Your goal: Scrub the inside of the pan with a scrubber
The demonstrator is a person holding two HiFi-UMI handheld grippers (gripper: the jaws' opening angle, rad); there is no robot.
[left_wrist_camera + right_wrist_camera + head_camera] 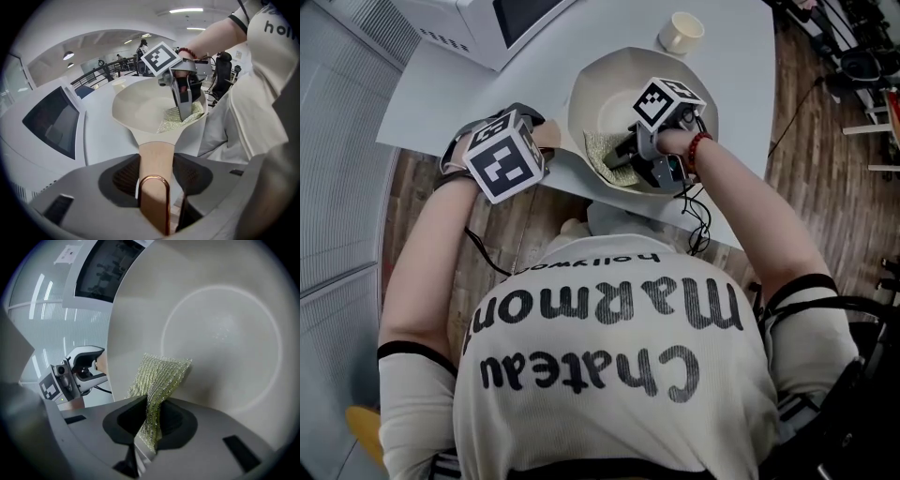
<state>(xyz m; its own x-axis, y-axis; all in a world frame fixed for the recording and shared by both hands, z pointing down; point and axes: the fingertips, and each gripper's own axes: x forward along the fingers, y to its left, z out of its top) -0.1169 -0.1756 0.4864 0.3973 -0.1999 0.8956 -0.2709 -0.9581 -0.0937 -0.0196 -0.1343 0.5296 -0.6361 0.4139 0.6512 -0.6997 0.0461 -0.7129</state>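
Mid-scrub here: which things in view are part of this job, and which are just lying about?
Job: pan; pan handle, clamped in the left gripper; scrubber, pinched in the right gripper, inside the pan.
Lying about: cup and microwave on the table.

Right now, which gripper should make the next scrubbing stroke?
Right. The right gripper pinches the glittery green mesh scrubber inside the round cream pan; the left gripper is clamped on its tan handle, steadying it.

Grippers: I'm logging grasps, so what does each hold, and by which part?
The left gripper holds the pan by its handle; the right gripper pinches the scrubber by its near end.
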